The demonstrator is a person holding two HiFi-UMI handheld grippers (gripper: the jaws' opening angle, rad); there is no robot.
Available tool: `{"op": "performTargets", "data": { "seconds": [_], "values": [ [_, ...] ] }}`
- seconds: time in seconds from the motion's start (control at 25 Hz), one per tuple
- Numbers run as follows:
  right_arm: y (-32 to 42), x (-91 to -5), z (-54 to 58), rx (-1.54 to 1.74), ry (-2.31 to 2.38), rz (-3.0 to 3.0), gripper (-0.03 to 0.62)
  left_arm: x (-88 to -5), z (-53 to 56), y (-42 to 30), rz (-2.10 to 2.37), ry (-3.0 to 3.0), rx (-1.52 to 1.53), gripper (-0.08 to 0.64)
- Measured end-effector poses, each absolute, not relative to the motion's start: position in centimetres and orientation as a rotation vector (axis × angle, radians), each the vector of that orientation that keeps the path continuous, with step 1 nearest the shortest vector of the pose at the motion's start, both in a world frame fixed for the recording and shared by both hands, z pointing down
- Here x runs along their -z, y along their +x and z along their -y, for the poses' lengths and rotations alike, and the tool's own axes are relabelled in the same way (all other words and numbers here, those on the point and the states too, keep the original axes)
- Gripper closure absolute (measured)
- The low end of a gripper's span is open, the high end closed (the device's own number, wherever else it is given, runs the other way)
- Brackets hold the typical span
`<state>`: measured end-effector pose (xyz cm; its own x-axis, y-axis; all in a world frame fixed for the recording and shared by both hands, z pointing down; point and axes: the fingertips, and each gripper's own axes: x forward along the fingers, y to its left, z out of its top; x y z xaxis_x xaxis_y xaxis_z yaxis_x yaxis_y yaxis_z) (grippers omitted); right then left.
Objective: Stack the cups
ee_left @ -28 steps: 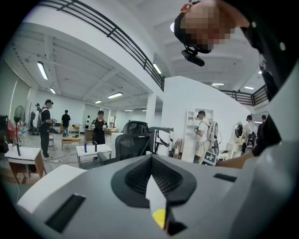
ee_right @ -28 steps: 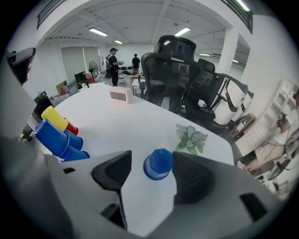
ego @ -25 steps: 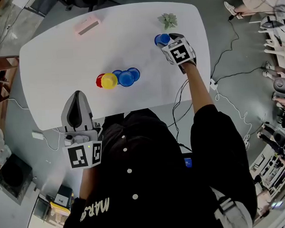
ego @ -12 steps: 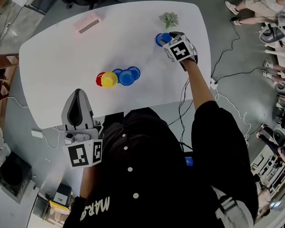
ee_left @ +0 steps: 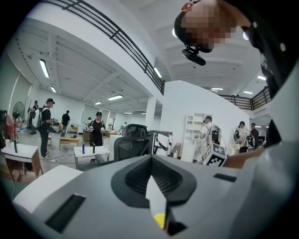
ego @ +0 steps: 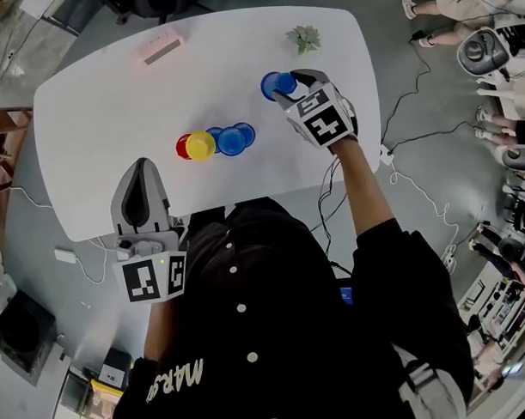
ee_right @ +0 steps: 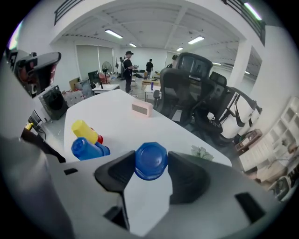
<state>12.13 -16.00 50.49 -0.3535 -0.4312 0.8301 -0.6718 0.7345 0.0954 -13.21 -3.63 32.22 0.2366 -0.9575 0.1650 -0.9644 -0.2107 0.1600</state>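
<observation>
Our right tool (ego: 286,86) has just closed on the blue cup (ego: 275,82), pinching its wall from both sides above the far right of the desk (ego: 112,98), well apart from the row of cups (ego: 213,143) at mid-desk. Our left tool (ego: 141,170) hangs at the near edge, jaws pressed together on nothing. We judge the cup light, stiff and smooth. A moderate squeeze across the wall should stop it slipping.
</observation>
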Motion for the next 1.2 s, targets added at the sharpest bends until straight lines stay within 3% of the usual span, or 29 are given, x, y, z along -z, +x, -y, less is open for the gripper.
{"op": "performTargets", "data": {
  "seconds": [0.44, 1.2],
  "values": [
    [3.8, -44.1, 9.5, -0.209, 0.640, 2.111, 0.368, -31.1, 2.5, -13.7, 1.796, 2.328, 0.003, 0.549],
    [-3.5, -46.0, 2.5, -0.044, 0.309, 2.065, 0.367, -30.2, 1.5, -15.7, 1.845, 2.325, 0.015, 0.549]
  ]
}}
